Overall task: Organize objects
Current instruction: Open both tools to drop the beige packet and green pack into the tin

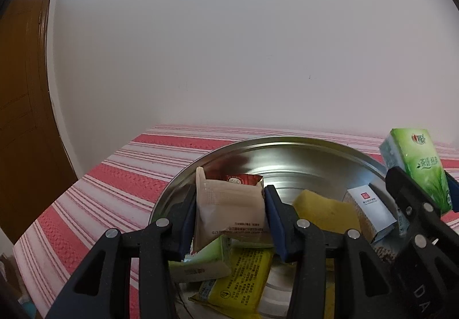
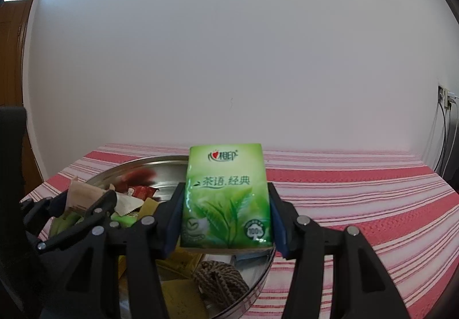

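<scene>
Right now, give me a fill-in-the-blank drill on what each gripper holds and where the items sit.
1. The left gripper is shut on a ____ sachet.
2. The right gripper holds a ____ tissue pack.
3. The yellow sponge lies in a round ____ tray.
4. The tablecloth has red and white ____.

Missing words: beige; green; metal; stripes

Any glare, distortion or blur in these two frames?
Left wrist: fisheye bends the striped red tablecloth; reflections smear the round steel tray. Right wrist: glare streaks the glossy green tissue pack; corners vignette black. Both reasonably sharp.
</scene>
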`<state>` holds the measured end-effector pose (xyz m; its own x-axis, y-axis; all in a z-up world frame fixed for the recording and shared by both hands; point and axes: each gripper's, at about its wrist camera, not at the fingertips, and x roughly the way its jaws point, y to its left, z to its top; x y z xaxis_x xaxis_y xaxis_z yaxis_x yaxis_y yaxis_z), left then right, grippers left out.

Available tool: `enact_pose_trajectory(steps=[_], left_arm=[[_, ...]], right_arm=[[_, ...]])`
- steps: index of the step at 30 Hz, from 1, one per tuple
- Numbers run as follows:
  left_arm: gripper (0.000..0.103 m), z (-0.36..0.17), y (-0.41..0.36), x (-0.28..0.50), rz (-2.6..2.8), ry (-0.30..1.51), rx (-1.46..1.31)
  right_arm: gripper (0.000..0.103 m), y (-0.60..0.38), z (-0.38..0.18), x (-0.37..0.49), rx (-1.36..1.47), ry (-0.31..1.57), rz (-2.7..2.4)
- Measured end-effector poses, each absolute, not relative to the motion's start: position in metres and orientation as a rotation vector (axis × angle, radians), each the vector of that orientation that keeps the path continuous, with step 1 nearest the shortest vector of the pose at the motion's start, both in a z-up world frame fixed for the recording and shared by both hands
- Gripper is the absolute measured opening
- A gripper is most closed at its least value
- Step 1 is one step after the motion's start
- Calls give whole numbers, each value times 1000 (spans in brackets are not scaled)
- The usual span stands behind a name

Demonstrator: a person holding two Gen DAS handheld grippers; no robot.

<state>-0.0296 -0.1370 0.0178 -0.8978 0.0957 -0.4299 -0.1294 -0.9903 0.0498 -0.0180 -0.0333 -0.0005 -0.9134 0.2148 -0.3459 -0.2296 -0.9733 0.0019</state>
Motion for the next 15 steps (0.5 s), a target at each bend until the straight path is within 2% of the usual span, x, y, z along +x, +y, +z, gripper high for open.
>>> enact_pose_trajectory(steps=[15], left_arm=[[48,17,-143,-37,2939,84,-663]], right_arm=[[54,-38,-7,-10,-554,48,2882]])
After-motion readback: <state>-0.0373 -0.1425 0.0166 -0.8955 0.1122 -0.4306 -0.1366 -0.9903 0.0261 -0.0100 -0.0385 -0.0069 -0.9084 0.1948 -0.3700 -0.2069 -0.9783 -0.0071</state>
